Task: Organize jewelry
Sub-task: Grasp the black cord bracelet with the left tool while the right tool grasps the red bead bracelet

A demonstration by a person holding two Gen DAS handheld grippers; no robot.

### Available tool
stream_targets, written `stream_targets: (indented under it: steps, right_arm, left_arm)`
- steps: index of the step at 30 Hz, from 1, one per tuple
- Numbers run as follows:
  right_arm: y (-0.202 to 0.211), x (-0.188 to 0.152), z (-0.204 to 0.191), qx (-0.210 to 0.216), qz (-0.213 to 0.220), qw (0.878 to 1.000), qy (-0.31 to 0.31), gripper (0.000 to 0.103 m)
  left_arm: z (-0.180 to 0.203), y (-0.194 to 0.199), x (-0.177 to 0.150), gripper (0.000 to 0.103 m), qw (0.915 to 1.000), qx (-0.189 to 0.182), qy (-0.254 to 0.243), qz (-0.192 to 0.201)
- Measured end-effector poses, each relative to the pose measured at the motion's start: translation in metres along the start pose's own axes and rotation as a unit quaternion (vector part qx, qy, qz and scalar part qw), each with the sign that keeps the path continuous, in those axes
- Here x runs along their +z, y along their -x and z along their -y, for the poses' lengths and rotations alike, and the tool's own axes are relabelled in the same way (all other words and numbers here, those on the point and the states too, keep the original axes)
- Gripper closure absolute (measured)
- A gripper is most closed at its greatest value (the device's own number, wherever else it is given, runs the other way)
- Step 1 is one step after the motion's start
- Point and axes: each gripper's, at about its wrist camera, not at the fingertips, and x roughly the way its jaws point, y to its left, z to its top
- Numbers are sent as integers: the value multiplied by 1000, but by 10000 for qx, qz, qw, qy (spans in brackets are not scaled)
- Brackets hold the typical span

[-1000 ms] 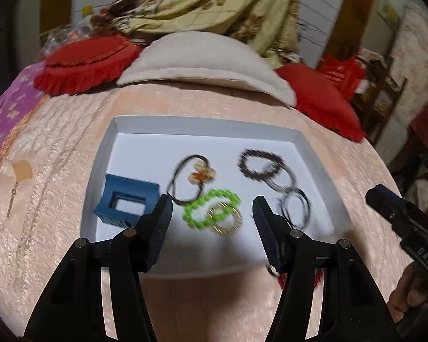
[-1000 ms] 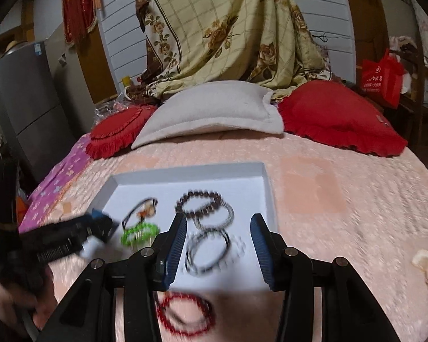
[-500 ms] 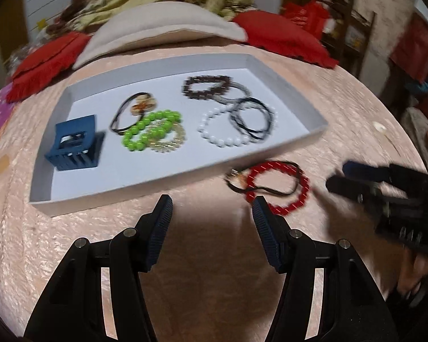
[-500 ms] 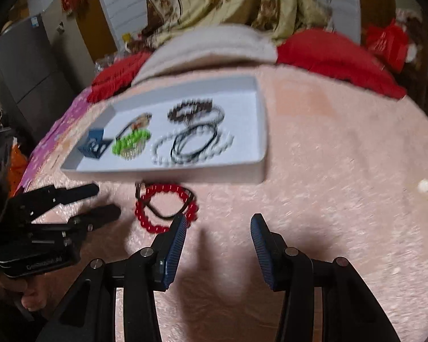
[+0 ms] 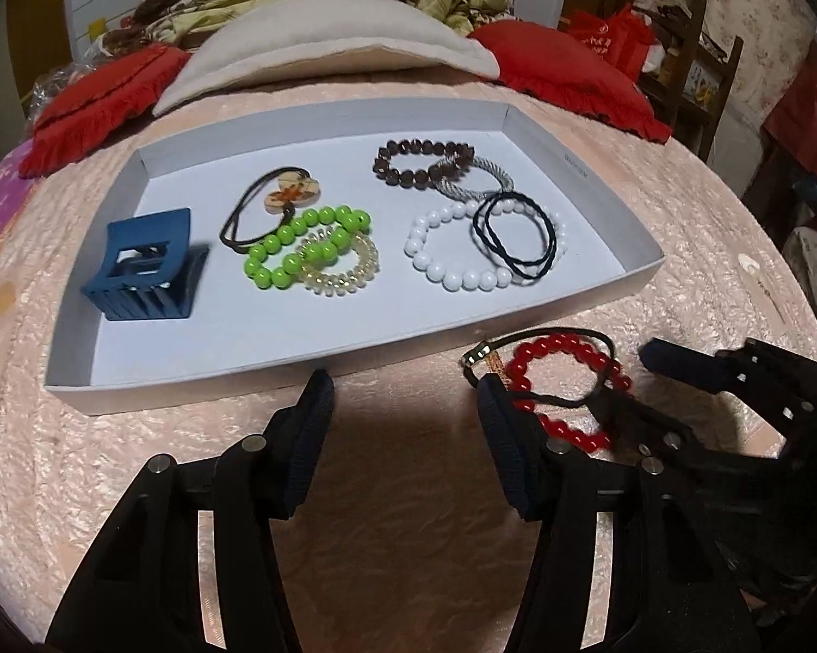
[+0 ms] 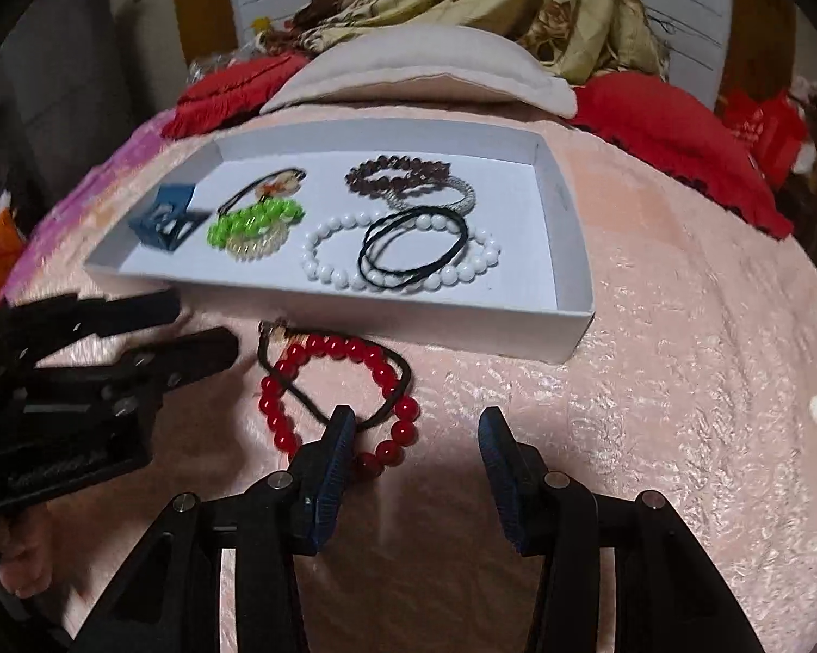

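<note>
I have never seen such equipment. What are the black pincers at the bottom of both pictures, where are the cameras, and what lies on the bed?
There is no robot here. A person holds a two-finger gripper in each hand, and each gripper carries a wide-angle camera that looks forward along its fingers. So one picture comes from the left gripper and the other from the right gripper; each also sees the other gripper at its edge.

Both grippers are open and hold nothing.

On the pink bedspread lies a shallow white tray. Inside it are a blue hair claw, a green bead bracelet, a white bead bracelet, a dark bead bracelet and several hair ties.

Outside the tray, near the grippers, lies a red bead bracelet with a black hair tie across it.
</note>
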Motion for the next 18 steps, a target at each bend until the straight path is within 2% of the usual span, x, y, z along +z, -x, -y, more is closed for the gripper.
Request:
stream_targets:
  steps: [6, 10, 13, 18]
  right_arm:
    - [10, -13, 8, 76, -195, 9997, 149, 55]
    - [14, -20, 13, 93, -201, 9995, 231, 48]
    - [15, -22, 17, 129, -207, 9995, 213, 45]
    - [19, -26, 26, 118, -323, 9991, 241, 39]
  left_arm:
    - [15, -3, 3, 49, 9997, -161, -174, -62]
    - [33, -2, 3, 49, 9988, -281, -403, -20]
    - [40, -12, 2, 49, 9987, -17, -506, -110]
    - [33, -7, -1, 53, 9981, 159, -574, -163]
